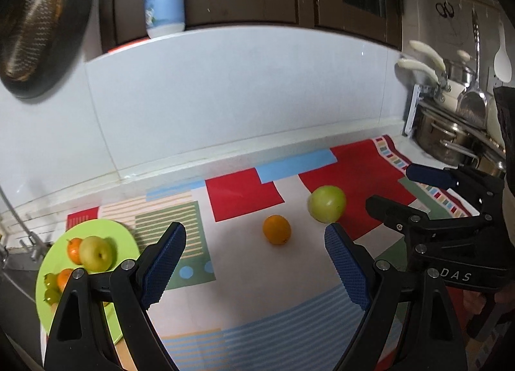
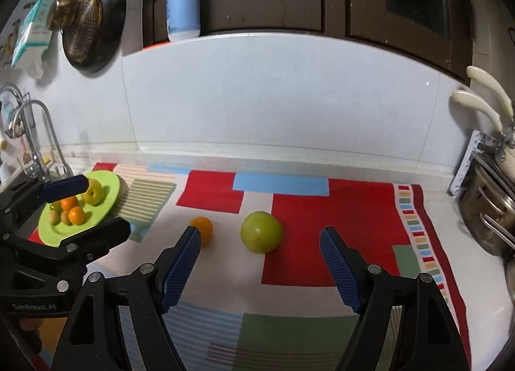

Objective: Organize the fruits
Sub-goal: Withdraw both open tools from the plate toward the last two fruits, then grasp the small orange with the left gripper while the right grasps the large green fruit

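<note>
A green apple [image 1: 326, 203] and an orange [image 1: 276, 229] lie loose on the patterned mat; both also show in the right wrist view, the apple [image 2: 260, 232] and the orange [image 2: 203, 229]. A lime green plate [image 1: 122, 235] at the left holds a yellow-green apple [image 1: 96, 252], small oranges and small green fruits; it shows in the right wrist view too [image 2: 111, 187]. My left gripper [image 1: 256, 242] is open and empty, above the mat, near the orange. My right gripper [image 2: 259, 245] is open and empty, with the green apple just ahead between its fingers.
A colourful mat [image 2: 322, 226] covers the counter. A sink faucet [image 2: 38, 132] stands at the left. Steel pots [image 1: 450, 139] sit at the right. A white tiled backsplash [image 2: 273, 97] rises behind, with a soap bottle [image 2: 182, 0] on the ledge and a pan [image 2: 93, 23] hanging.
</note>
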Motion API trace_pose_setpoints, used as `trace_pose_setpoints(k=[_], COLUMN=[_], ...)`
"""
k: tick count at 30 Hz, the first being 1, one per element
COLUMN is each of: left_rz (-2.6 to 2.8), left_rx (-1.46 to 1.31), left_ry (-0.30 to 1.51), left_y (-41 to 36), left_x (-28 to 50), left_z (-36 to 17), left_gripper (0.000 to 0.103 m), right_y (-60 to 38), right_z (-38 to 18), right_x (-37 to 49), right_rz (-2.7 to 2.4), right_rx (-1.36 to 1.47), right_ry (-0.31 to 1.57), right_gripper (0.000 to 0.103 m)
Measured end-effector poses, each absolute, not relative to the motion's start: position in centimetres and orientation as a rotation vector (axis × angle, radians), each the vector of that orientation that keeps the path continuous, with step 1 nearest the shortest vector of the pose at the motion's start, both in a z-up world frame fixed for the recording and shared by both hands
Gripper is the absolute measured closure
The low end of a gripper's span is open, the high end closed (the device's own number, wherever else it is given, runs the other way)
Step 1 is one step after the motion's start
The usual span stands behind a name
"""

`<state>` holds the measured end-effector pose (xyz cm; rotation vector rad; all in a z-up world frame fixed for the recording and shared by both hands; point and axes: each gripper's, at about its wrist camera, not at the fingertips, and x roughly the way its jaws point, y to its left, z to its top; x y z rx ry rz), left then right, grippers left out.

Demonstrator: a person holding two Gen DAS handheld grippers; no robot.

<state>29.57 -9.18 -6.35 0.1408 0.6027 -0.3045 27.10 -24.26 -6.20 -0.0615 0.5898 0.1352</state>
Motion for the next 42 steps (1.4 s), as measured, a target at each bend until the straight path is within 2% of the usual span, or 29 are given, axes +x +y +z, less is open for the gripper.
trace_pose_setpoints(k=[9, 18, 22, 25, 28, 31, 36, 39, 42], left_rz=[-0.343, -0.369, -0.388, -0.422, -0.429, -0.451, -0.472, -0.463, -0.465], left_rx=[0.174, 0.205, 0.202, 0.191, 0.161, 0.12, 0.092, 0.102, 0.106], left_ry=[0.65, 0.686, 0.713, 0.736, 0.738, 0.769, 0.816, 0.821, 0.834], left_y=[-10.4, -11.6, -12.0, -12.3, -12.2, -12.1, -12.1, -12.4, -12.6], left_x=[32.9, 35.7, 36.6, 37.1, 37.6, 38.3, 38.7, 38.7, 39.0], left_z=[-9.5, -11.5, -12.1, -12.4, -12.3, -12.5, -13.2, -13.2, -13.4], left_gripper=[0.015, 0.021, 0.028, 0.037, 0.041, 0.049, 0.06, 0.062, 0.068], right_y=[-24.7, -25.4, -25.6, -25.7, -25.9, -25.9, -25.5, -25.2, -25.3], right_z=[-8.9, -11.0, -11.6, -12.0, -12.1, -12.1, -12.5, -12.6, -12.5], right_x=[30.8, 34.2, 35.3, 36.2, 36.7, 37.3, 38.0, 38.0, 37.6], right_rz=[0.172, 0.21, 0.22, 0.247, 0.265, 0.283, 0.338, 0.334, 0.31], right_rx=[-0.105, -0.108, -0.11, -0.109, -0.085, -0.058, -0.019, -0.018, -0.014], right_ry=[0.633, 0.698, 0.716, 0.737, 0.741, 0.747, 0.781, 0.782, 0.778], right_gripper=[0.026, 0.027, 0.027, 0.031, 0.033, 0.038, 0.052, 0.053, 0.053])
